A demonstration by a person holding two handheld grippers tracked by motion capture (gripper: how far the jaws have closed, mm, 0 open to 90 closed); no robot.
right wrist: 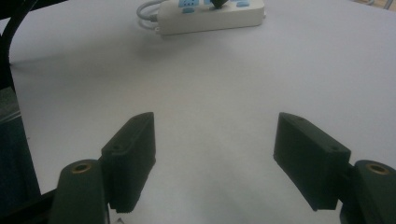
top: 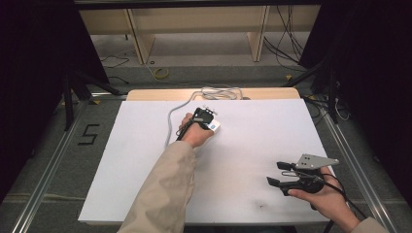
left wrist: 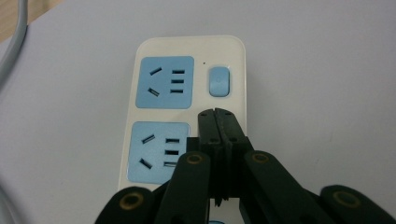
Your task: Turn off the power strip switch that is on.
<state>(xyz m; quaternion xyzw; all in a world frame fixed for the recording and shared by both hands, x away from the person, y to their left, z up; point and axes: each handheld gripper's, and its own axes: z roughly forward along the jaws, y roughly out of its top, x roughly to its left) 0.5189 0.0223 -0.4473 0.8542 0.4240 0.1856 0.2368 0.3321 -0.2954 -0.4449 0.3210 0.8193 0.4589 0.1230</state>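
1. A glossy white, round-cornered power strip (left wrist: 187, 93) with pale-blue sockets lay toward 12 o'clock on the matte white table (top: 145, 184).
2. The left gripper (left wrist: 217, 112), clenched empty, hovered above it.
3. The right gripper (right wrist: 212, 158) gaped at 4 o'clock.

Lab or recording rig, not a home: white table (top: 145, 194) boxed in by black curtains (top: 29, 73), metal floor rails (top: 48, 165) beside the table, loose cables (top: 286, 43) and bare wooden shelving (top: 194, 24) beyond its far edge.
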